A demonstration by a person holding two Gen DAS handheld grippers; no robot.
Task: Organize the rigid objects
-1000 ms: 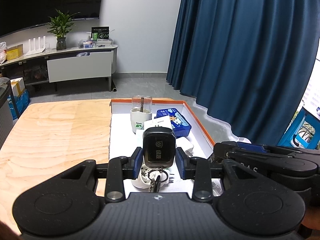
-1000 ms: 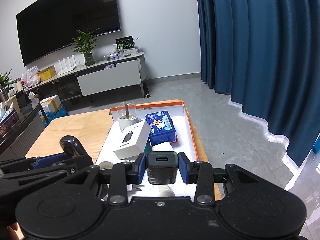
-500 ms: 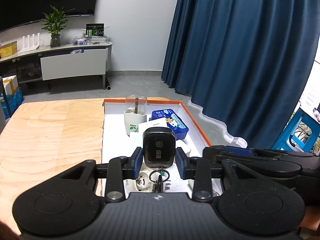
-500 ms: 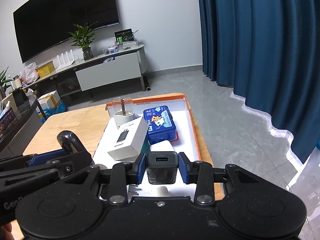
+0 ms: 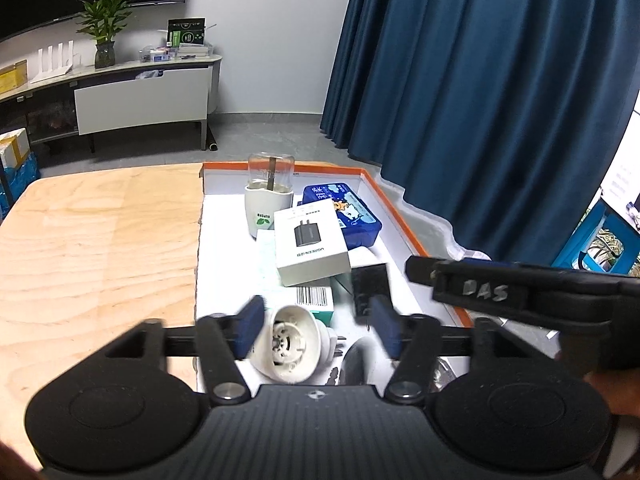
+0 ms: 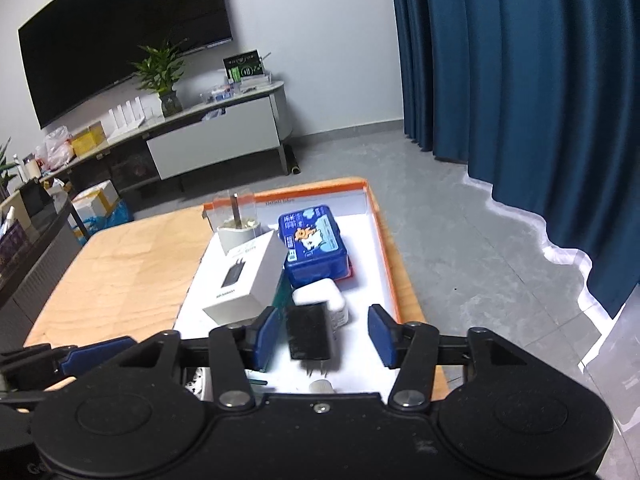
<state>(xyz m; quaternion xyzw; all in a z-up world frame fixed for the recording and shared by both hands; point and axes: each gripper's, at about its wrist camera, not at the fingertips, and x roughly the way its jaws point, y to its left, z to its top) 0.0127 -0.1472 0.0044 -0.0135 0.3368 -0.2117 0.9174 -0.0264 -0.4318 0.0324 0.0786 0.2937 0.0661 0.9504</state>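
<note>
Right wrist: right gripper (image 6: 322, 334) opening, black charger (image 6: 309, 334) loose

Two grippers: the left (image 5: 318, 330) and the right (image 6: 323, 334), each with two blue-padded fingers (image 6: 264, 334), all four spread and opening.

One tray (image 6: 384, 248) with an orange rim on one wooden surface (image 5: 100, 240).

In the tray:
- one blue tin (image 6: 314, 244)
- one white box (image 6: 248, 276) printed with a charger
- one white cup (image 5: 266, 210) under one clear cover
- one white charger (image 6: 320, 296)
- one black charger (image 6: 308, 332), blurred, between the right fingers and touched by neither
- one barcoded box (image 5: 316, 300)
- one white round adapter (image 5: 294, 346)
- one dark blurred object (image 5: 354, 364), kind unclear

Beyond: one plant (image 6: 160, 76), one screen (image 6: 120, 28), one curtain (image 6: 520, 100).
</note>
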